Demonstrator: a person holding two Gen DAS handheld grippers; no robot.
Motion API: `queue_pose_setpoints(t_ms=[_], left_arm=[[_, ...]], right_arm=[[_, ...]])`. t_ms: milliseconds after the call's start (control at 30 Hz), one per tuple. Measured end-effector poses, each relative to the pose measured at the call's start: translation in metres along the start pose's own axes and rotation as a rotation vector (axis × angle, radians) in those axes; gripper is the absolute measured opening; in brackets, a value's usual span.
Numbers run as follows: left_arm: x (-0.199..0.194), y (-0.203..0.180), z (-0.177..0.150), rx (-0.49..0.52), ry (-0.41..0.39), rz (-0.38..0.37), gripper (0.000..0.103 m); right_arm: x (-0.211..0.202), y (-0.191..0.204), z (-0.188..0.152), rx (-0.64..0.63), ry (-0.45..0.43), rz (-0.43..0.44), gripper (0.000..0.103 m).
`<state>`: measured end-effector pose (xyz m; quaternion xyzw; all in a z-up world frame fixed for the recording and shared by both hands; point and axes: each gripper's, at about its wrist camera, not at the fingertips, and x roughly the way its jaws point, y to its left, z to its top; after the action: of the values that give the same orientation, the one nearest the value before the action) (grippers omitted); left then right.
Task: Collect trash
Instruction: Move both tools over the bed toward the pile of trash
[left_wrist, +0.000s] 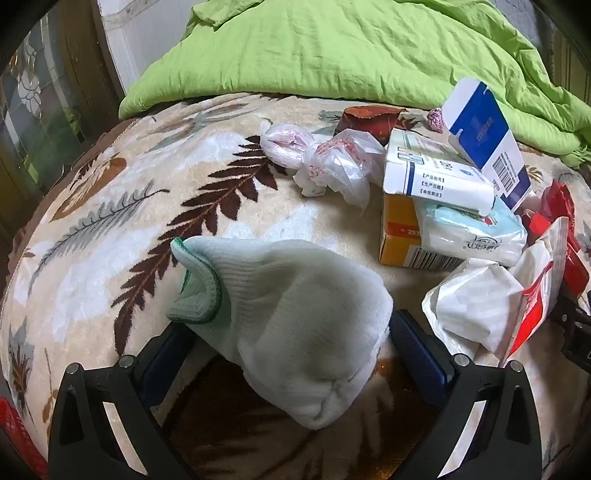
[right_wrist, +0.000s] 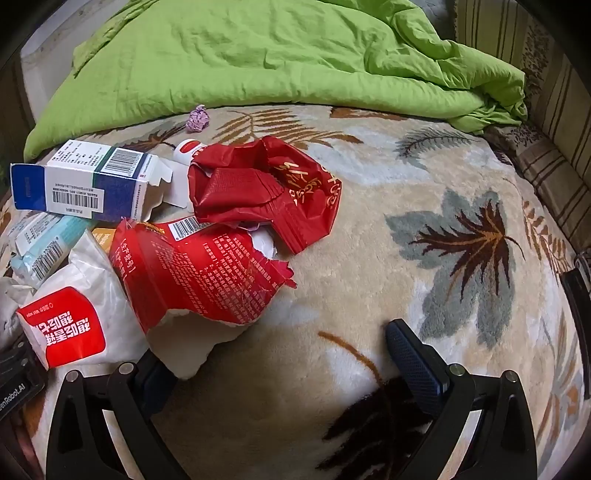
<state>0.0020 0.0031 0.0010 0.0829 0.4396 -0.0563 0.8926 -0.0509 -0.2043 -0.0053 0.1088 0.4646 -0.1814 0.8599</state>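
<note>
1. trash sits heaped on the bed's leaf-print blanket (right_wrist: 369, 258). seen from the right gripper (right_wrist: 280, 354), the red printed wrapper (right_wrist: 207, 273) lies just ahead of its left finger (right_wrist: 155, 373), its torn white edge touching or overlapping that finger; the right finger stands over bare blanket.
2. right fingers are spread wide and hold nothing.
3. beyond that wrapper: a crumpled red bag (right_wrist: 266, 192), a blue-and-white carton (right_wrist: 85, 181), and a red-and-white pouch (right_wrist: 70, 328) off to the left of the fingers.
4. left gripper (left_wrist: 291, 354): a white knit glove (left_wrist: 295, 314) with a green cuff lies across the gap between its fingers. fingers look wide apart; contact with the glove cannot be told, so no firm grip is confirmed.
5. ahead and right of the left fingers: stacked boxes (left_wrist: 424, 177), clear plastic bags (left_wrist: 332, 158).
6. green quilt (right_wrist: 258, 55) lies far beyond both.
7. judgement: early in the pick-up step, pile largely uncollected. next move likely calls for shifting the right fingers left to straddle the wrapper, then closing. no bin is in view.
</note>
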Motion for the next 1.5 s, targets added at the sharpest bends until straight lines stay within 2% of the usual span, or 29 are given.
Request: queue_pose_setpoints(t_ms=[67,133,167,267,333,500,633,767,900,1167,1500], left_arm=[[-0.01,0.012,-0.005,-0.009,-0.028,-0.079,0.103],[-0.02,0.017,-0.009,-0.007,-0.038,-0.119,0.103],[-0.029,0.024,-0.016,-0.005,-0.051,-0.131,0.103],[-0.053,0.032,-0.034,0.02,-0.094,-0.123,0.103],[-0.074,0.039,-0.045,0.039,-0.146,-0.114,0.103],[-0.135,0.068,-0.071,0.046,-0.297,-0.121,0.103],[-0.168,0.09,-0.099,0.044,-0.356,-0.112,0.103],[-0.185,0.109,-0.108,-0.001,-0.376,-0.112,0.103],[-0.199,0.106,-0.12,0.021,-0.425,-0.095,0.103],[-0.183,0.103,-0.121,0.04,-0.36,-0.076,0.103],[-0.175,0.102,-0.12,0.046,-0.33,-0.077,0.103]], right_arm=[[-0.003,0.0,-0.001,0.016,0.014,0.009,0.103],[-0.014,0.0,-0.007,0.034,0.013,0.018,0.103],[-0.025,-0.008,-0.017,0.065,-0.018,0.018,0.103],[-0.053,-0.001,-0.028,0.044,-0.085,-0.011,0.102],[-0.089,0.002,-0.038,0.029,-0.203,-0.035,0.102],[-0.156,0.027,-0.063,-0.069,-0.412,-0.048,0.102],[-0.187,0.042,-0.096,-0.125,-0.487,-0.023,0.102],[-0.211,0.052,-0.129,-0.152,-0.554,-0.026,0.102],[-0.219,0.061,-0.144,-0.182,-0.553,0.0,0.102],[-0.203,0.051,-0.14,-0.135,-0.466,0.018,0.102],[-0.194,0.058,-0.139,-0.168,-0.414,0.053,0.102]])
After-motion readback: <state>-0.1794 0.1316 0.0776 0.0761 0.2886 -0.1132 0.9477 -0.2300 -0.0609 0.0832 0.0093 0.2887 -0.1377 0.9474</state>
